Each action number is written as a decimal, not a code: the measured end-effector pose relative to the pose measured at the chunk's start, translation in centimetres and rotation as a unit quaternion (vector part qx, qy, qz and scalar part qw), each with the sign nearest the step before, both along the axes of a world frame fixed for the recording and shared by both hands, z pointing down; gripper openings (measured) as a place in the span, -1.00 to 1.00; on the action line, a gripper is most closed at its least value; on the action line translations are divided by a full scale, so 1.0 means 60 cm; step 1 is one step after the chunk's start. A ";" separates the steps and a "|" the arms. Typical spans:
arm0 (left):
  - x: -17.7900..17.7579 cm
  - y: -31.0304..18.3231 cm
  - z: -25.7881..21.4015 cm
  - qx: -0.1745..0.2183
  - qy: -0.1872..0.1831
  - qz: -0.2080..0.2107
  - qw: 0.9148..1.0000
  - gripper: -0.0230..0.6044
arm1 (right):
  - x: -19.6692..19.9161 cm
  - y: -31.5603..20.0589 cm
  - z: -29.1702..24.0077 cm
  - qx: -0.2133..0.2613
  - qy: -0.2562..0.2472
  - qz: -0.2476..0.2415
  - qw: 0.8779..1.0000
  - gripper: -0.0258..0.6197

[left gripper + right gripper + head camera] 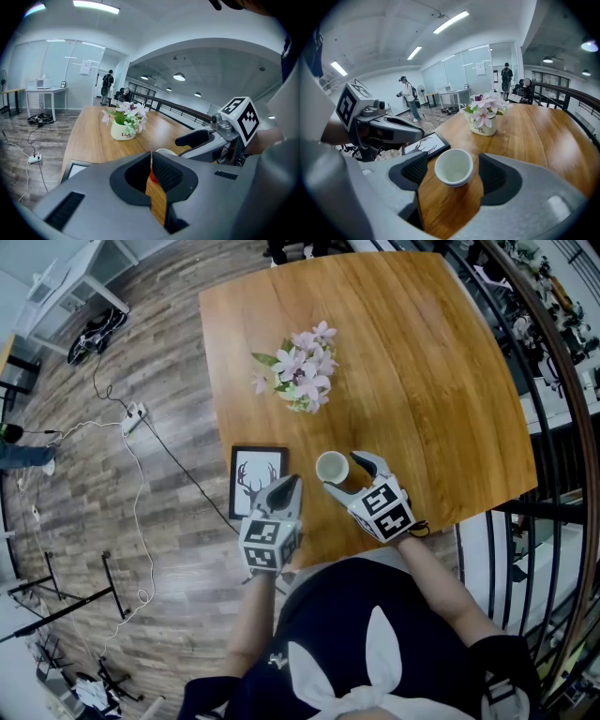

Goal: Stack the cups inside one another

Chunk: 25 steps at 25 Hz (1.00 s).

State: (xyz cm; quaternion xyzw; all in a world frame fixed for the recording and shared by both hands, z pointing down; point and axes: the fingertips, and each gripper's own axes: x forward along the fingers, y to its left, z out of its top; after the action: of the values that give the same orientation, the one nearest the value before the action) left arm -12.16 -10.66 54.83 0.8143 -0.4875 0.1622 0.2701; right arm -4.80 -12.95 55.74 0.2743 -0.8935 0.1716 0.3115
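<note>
A small white cup (331, 466) stands upright on the wooden table (422, 381) near its front edge. My right gripper (349, 474) is open around it: in the right gripper view the cup (453, 166) sits between the two fingers with a gap on each side, touching neither. My left gripper (284, 488) hovers just left of the cup with its jaws nearly together and nothing held. In the left gripper view only a thin slit shows between the jaws, with a small red patch (152, 176) in it that I cannot identify. I see no other cup.
A white vase of pink flowers (298, 371) stands further back on the table. A framed deer picture (255, 479) lies at the table's left front corner beside my left gripper. A metal railing (553, 474) runs along the right, and cables (131, 456) lie on the floor at left.
</note>
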 end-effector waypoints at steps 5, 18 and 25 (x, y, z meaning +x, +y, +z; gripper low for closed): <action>0.003 -0.003 -0.002 0.003 0.001 0.003 1.000 -0.84 | 0.010 -0.008 -0.018 0.018 -0.011 0.011 1.000 -0.15; 0.019 -0.002 -0.037 0.023 0.005 0.017 1.000 -0.84 | 0.017 -0.006 -0.097 0.075 -0.064 0.004 0.995 -0.92; 0.027 0.000 -0.058 0.038 0.002 0.018 0.999 -0.84 | 0.019 0.008 -0.107 0.081 -0.064 -0.005 0.995 -0.92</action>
State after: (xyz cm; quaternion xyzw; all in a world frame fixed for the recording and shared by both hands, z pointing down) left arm -10.53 -10.67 51.36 0.8332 -0.4777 0.1465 0.2368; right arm -3.67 -12.44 49.35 0.2826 -0.9239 0.1141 0.2312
